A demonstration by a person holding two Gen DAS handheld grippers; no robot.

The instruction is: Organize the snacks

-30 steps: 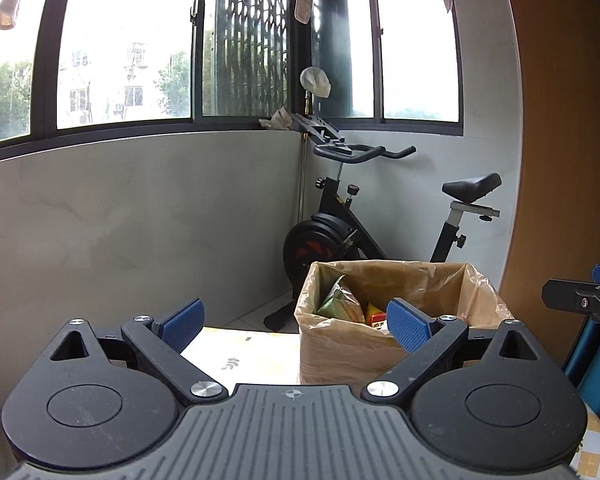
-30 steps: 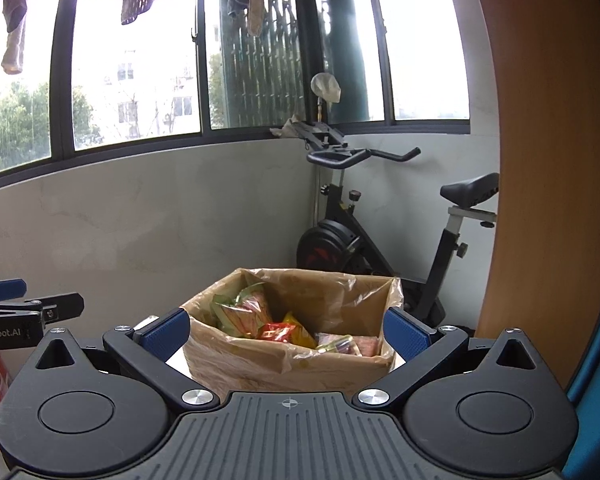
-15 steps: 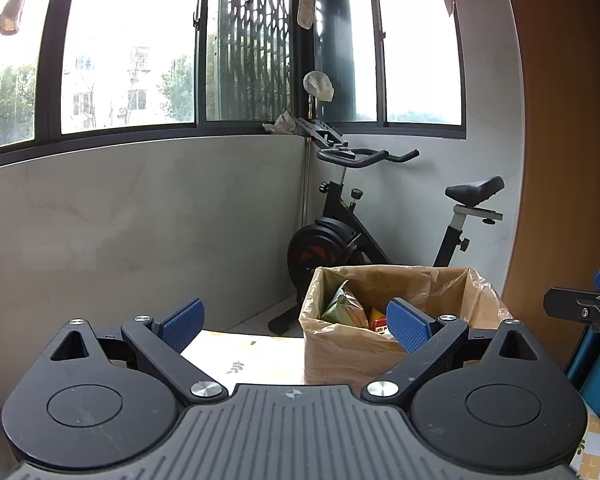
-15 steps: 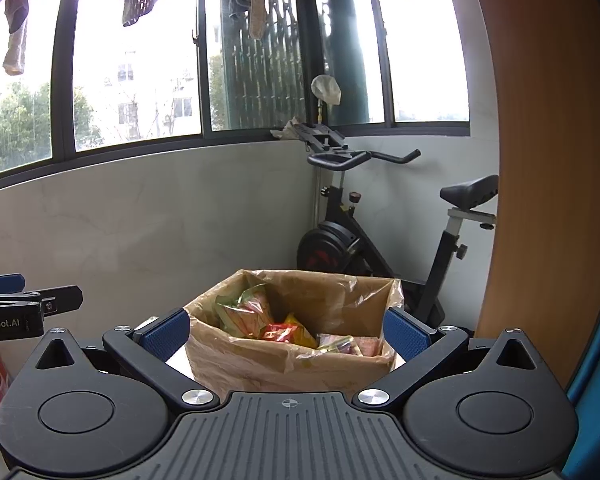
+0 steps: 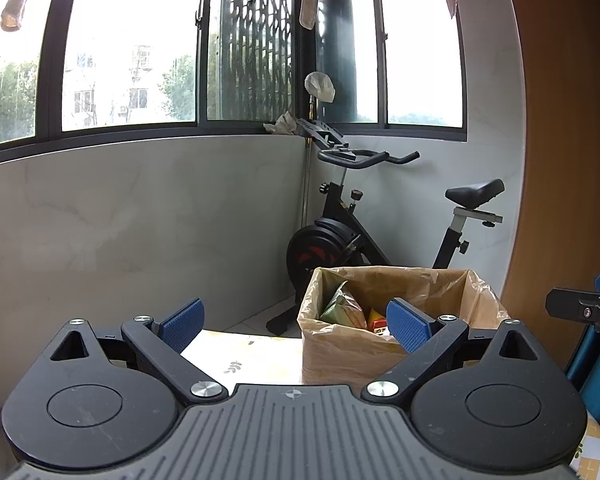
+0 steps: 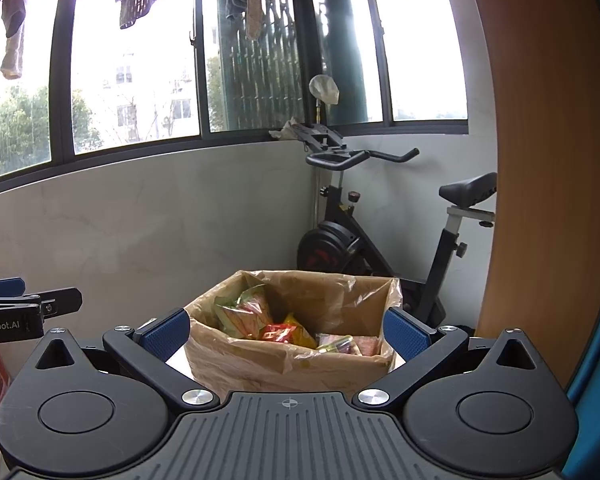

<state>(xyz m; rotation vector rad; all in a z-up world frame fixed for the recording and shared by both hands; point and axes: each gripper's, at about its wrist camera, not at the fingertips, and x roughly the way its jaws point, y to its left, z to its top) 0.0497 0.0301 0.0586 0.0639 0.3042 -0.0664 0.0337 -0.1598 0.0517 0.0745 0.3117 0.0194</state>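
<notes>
- Snacks (image 6: 276, 326): several packets (green, red-and-yellow, others I cannot make out) lie inside a cardboard box (image 6: 284, 368) lined with a clear plastic bag; box stands on the light, patterned table (image 5: 236, 356).
- Box position: dead ahead in the right wrist view, framed between the pads; ahead and to the right in the left wrist view, with the right pad in front of its near wall.
- Right gripper (image 6: 286, 330): jaws spread wide, nothing between them, level and facing the box from the near side.
- Left gripper (image 5: 294, 322): also wide open and empty, held level, aimed more at bare table than at the box.
- Judgement: both tools idle above the table edge; either the sorting is finished or no packet has been picked yet. Cannot tell which.
- If a pick follows: come in over the rim from above, not through the front wall; avoid snagging the loose liner.
- Take a top packet by an edge seam with a light squeeze; crinkly foil slips and contents crush.
- Right gripper is better lined up; left could steady the box wall.
- Exercise bike (image 6: 384, 236) behind, well apart.
</notes>
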